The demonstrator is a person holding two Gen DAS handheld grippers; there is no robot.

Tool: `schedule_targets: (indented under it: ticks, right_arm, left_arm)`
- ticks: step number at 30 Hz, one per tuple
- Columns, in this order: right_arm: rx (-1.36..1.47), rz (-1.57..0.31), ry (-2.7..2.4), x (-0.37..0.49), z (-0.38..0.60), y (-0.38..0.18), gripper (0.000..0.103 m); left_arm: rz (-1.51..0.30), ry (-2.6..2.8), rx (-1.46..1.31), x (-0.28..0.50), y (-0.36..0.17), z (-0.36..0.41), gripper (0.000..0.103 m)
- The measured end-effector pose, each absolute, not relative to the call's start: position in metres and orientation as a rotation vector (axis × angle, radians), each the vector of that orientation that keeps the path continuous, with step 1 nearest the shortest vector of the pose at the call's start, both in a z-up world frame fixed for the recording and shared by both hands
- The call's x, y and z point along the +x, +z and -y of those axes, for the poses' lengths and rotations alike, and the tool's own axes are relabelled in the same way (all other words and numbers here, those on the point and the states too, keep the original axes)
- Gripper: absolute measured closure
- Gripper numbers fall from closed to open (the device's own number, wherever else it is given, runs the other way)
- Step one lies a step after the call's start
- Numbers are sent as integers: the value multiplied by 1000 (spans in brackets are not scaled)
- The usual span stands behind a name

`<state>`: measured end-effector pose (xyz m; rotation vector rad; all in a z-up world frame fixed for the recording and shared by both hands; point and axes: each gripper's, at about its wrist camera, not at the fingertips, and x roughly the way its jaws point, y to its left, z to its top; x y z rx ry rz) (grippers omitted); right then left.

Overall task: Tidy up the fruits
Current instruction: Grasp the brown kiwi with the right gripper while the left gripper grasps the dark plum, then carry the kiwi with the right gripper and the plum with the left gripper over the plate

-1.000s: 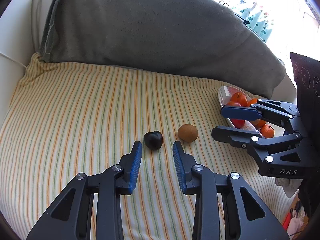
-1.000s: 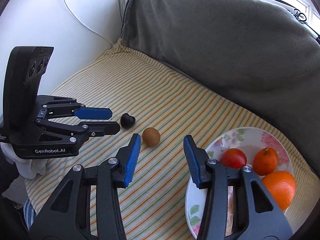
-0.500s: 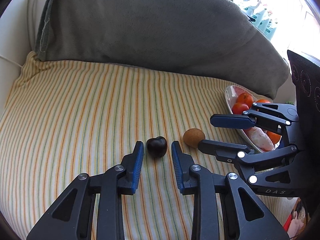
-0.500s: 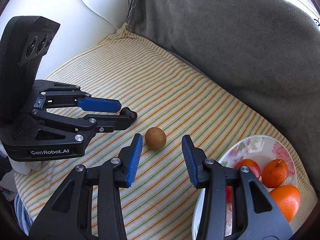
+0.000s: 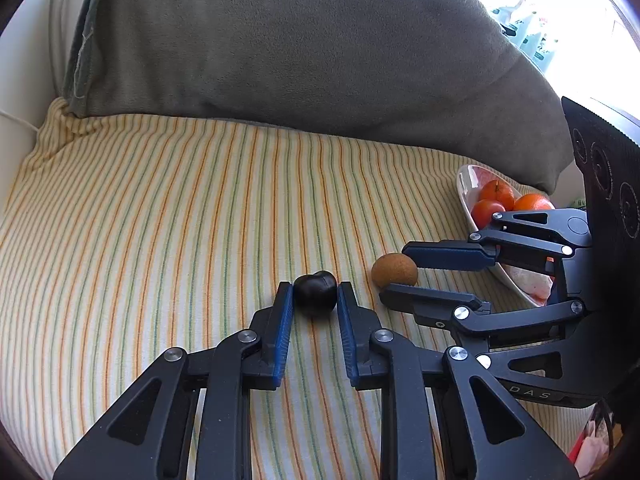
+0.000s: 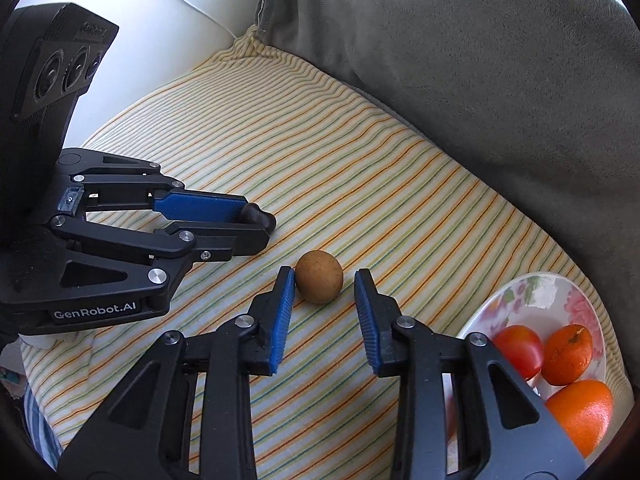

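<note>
Nearest in the left wrist view, the left gripper (image 5: 314, 294) has its fingers clenched on the dark plum (image 5: 315, 293), both blue pads touching its sides while it sits on the striped bed cover (image 5: 180, 220). In the right wrist view, the right gripper (image 6: 322, 286) is closing around the brown kiwi (image 6: 319, 282); the left pad touches it, the right pad stands just clear, so it is not gripped yet. Farther right lies the flowered plate (image 6: 532, 288), holding a tomato (image 6: 520, 350) and two oranges (image 6: 568, 354). Behind everything rises the grey cushion (image 5: 300, 48). The step in hand looks like a double pick-up of the last loose fruits. Next, the right fingers need to finish closing, then both fruits should be lifted and carried to the plate, gently, since the plum may bruise.
</note>
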<state>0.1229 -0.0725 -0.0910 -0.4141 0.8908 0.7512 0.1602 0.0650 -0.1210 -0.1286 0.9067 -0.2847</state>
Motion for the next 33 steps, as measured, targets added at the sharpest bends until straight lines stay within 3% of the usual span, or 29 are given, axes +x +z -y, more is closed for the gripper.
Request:
schedule_targets:
  ticks: [3, 16, 33]
  right_arm:
    - [-414, -895, 762, 122, 69, -92, 77]
    - [-377, -877, 759, 118, 75, -85, 77]
    - [-262, -783, 716, 89, 128, -32, 77]
  left_arm:
    - [-904, -283, -122, 160, -123, -64, 83]
    - [-874, -275, -110, 148, -114, -56, 83]
    - [-798, -315, -73, 127, -80, -28, 83]
